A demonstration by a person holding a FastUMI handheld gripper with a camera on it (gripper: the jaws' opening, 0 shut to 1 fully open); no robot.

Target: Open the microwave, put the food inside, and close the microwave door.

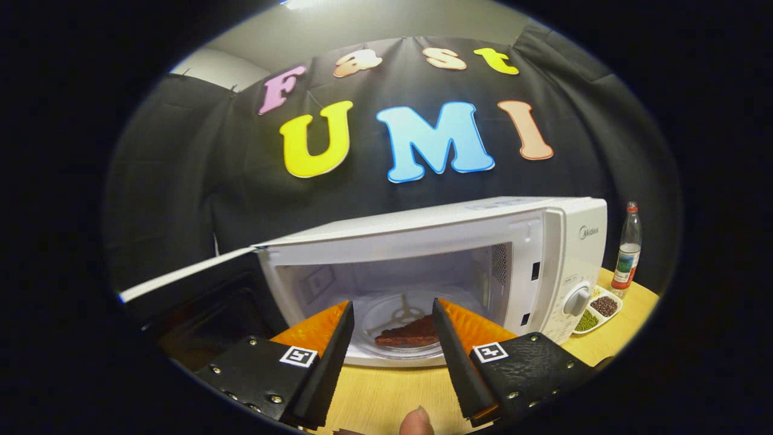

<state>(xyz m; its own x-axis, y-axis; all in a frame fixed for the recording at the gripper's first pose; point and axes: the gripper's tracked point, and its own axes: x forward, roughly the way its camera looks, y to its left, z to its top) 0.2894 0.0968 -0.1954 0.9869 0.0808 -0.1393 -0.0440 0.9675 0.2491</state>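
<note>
The gripper (391, 311) has its 2 fingers spread wide with nothing between them, their tips just in front of the open mouth of the microwave (435, 266). Seen through the gap between the fingers, a dark reddish-brown piece of food (409, 334) lies on the glass turntable (392, 314) inside the cavity — apart from both fingers. A fingertip (415, 421) shows on the wooden table (386, 393) below the gripper. The microwave door (187, 275) is swung fully out to the left. On the right front panel sits 1 round knob (577, 300). Beyond the microwave's right side, a white divided dish (598, 311) holds dark beans and green beans, and a clear bottle (628, 248) with a red cap stands upright just behind it.
</note>
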